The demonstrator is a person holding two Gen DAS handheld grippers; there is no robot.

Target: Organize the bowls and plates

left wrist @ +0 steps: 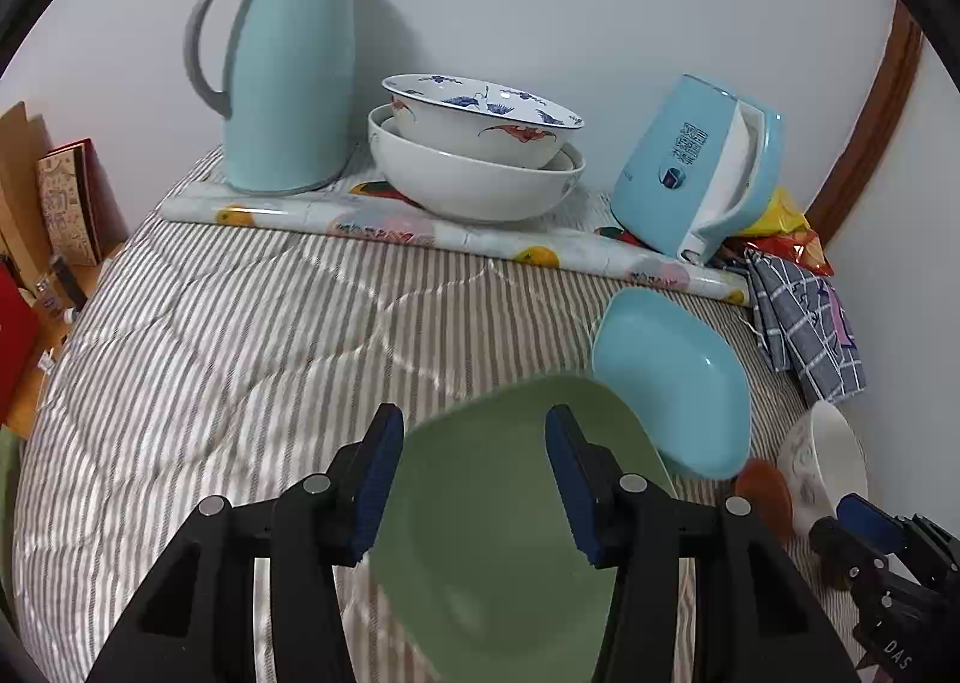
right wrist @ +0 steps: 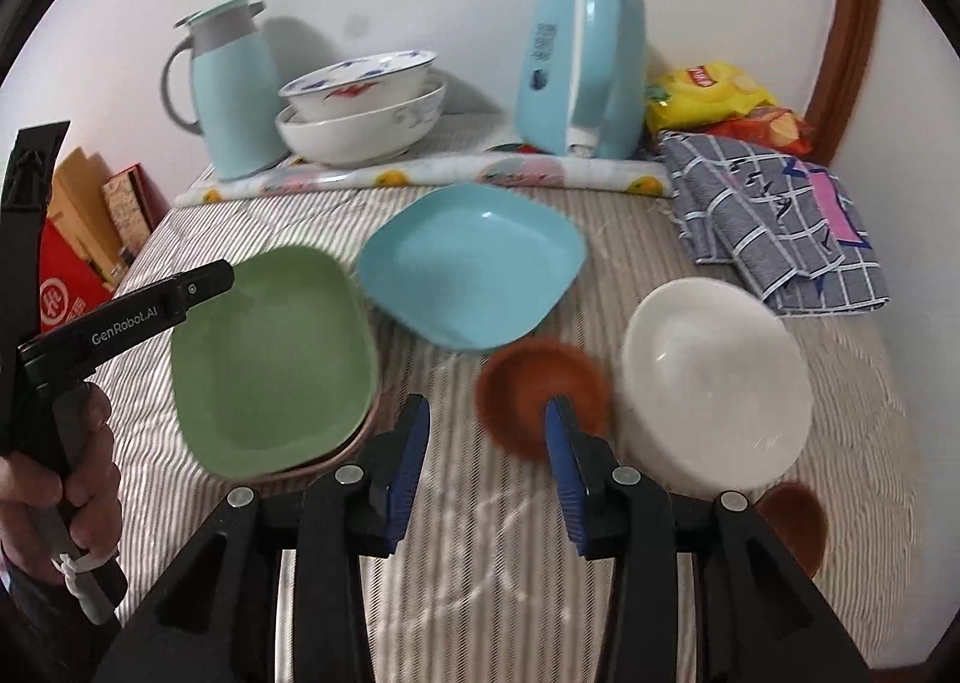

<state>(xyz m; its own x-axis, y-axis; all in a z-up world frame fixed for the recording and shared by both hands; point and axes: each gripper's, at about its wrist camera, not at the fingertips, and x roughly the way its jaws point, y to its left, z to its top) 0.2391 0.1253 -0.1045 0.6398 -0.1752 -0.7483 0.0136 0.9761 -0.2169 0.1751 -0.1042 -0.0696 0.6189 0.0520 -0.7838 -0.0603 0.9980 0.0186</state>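
Both grippers hang empty over the striped bed. The left hand-held gripper [left wrist: 474,479] stands released above the square green plastic plate [right wrist: 270,359], which seems to rest on a pinkish plate at the near left. The right hand-held gripper [right wrist: 487,473], jaws parted, holds nothing. Next, likely, the square light-blue plate [right wrist: 471,263] mid-bed needs gripping by its rim and stacking on the green one.

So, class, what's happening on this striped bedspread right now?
A person holds two grippers over loose dishes. The left gripper hangs open above the square green plate, which sits on a pinkish plate. The right gripper is open too, holding nothing, near the small brown saucer and white bowl.
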